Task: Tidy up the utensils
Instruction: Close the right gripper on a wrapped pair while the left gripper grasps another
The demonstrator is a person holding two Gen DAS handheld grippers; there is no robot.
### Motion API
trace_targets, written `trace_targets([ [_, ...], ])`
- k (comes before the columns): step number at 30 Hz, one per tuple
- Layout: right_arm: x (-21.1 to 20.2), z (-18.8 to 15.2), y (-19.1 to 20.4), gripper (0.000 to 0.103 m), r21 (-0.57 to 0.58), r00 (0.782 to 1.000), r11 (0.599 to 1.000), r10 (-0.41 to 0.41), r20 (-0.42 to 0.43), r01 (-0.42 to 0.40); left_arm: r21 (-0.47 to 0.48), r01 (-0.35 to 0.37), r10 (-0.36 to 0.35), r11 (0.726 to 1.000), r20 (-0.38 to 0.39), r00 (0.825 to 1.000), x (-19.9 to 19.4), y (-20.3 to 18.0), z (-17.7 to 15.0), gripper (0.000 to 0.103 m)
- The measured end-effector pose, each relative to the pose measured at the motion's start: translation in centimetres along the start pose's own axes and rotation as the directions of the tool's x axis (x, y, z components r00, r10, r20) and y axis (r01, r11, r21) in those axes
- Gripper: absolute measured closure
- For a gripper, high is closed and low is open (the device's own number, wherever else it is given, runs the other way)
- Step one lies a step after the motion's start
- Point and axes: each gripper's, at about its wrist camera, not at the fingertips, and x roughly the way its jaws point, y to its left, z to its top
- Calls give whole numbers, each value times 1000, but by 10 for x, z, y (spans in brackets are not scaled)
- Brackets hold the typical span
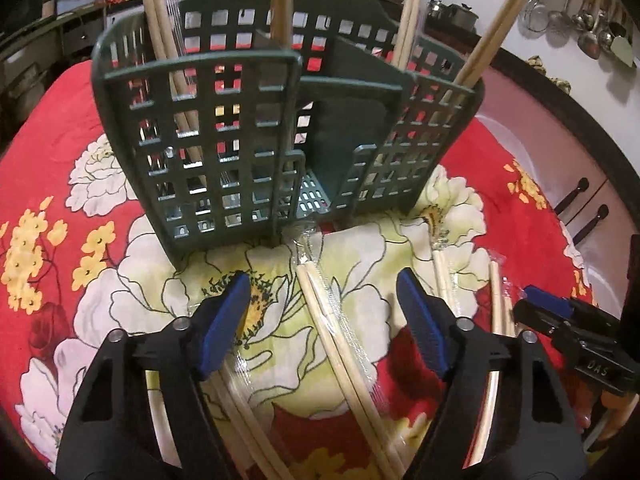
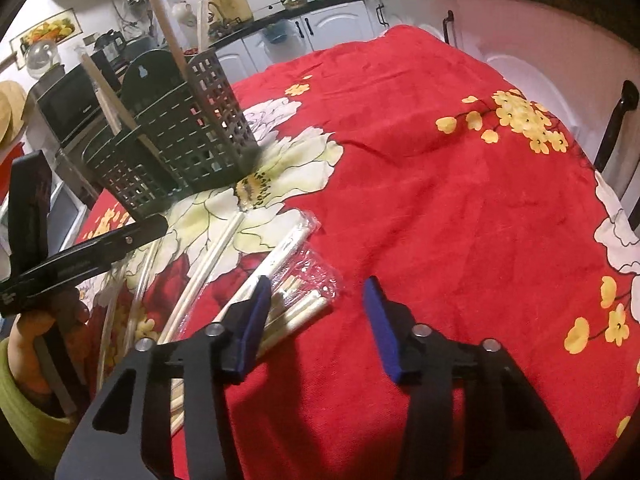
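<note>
A dark green lattice utensil caddy (image 1: pixel 224 132) stands on the red floral tablecloth (image 1: pixel 48 128), with several wrapped chopstick pairs upright in its compartments (image 1: pixel 404 20). My left gripper (image 1: pixel 322 320) is open and empty, just in front of the caddy, straddling a wrapped chopstick pair (image 1: pixel 340 344) lying on the cloth. More wrapped pairs lie beside it (image 1: pixel 444 276). In the right wrist view, the caddy (image 2: pixel 180 132) is far left. My right gripper (image 2: pixel 318 322) is open and empty, its left finger over a pile of wrapped chopsticks (image 2: pixel 288 276).
The right gripper's tip (image 1: pixel 560 316) shows at the right edge of the left wrist view. The left gripper and the hand holding it (image 2: pixel 60 264) show at the left of the right wrist view. Kitchen counters, cabinets (image 2: pixel 344 28) and hanging ladles (image 1: pixel 580 20) surround the table.
</note>
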Motion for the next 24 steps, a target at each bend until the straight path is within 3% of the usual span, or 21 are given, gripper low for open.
trace_targets([
  [3,1,0,-1,81,-2,1000,1000,4,-3,-4,-13,-6,6,1000,-6,1000,5,3,1,42],
  [7,-1,0,-7,94,23,1000,999,23,11,-23,-15,-20,20,1000,-3,1000,7,4,2,55],
  [14,-26,6,-9,98,40,992,997,67,106,-71,-6,-42,42,999,-6,999,9,11,4,80],
  [19,-51,14,1,99,-11,978,997,80,194,-79,-4,-37,37,999,-12,999,9,17,5,92],
  [24,-71,24,17,99,-73,963,994,96,250,-80,-31,-8,7,999,-16,1000,4,26,5,95],
])
